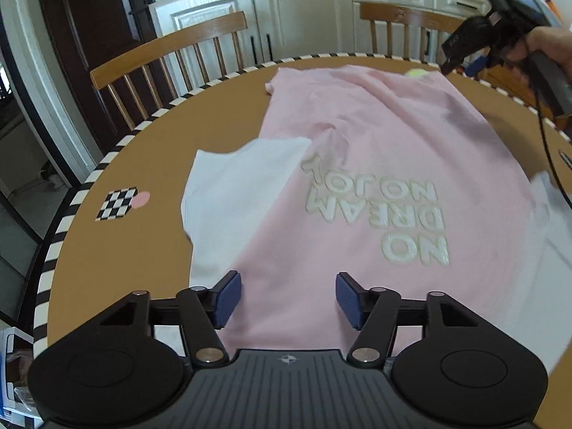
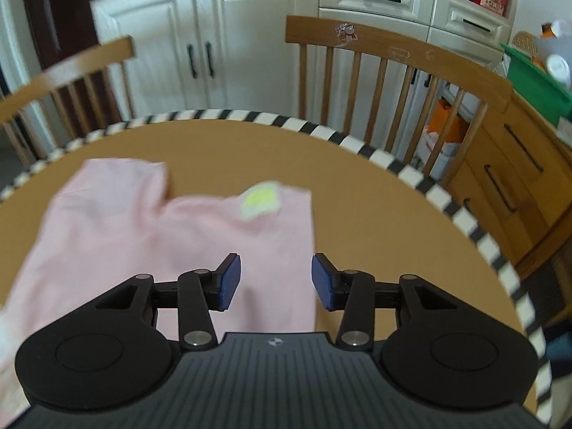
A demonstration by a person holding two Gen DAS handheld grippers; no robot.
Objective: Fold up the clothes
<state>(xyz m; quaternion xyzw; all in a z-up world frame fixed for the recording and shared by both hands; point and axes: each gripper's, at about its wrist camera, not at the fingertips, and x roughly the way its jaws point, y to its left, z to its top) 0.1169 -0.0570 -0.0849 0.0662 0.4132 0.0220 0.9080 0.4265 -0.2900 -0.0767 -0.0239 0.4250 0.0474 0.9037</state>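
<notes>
A pink T-shirt [image 1: 375, 136] with white sleeves and pale raised lettering lies spread on the round brown table [image 1: 118, 250]. Its white left sleeve [image 1: 239, 193] lies flat beside the body. My left gripper [image 1: 288, 298] is open and empty, low over the shirt's near end. My right gripper [image 2: 275, 280] is open and empty, above the shirt's far hem [image 2: 200, 236], near a yellow-green patch [image 2: 261, 198]. The right gripper also shows in the left wrist view [image 1: 500, 28], held by a hand at the table's far right.
Two wooden chairs [image 1: 171, 57] [image 2: 397, 68] stand behind the table's striped rim [image 2: 386, 159]. White cabinets [image 2: 250, 35] are behind them. A wooden drawer unit [image 2: 514, 164] and a green bin [image 2: 536, 75] stand at the right. A checkered mark [image 1: 116, 203] is on the table.
</notes>
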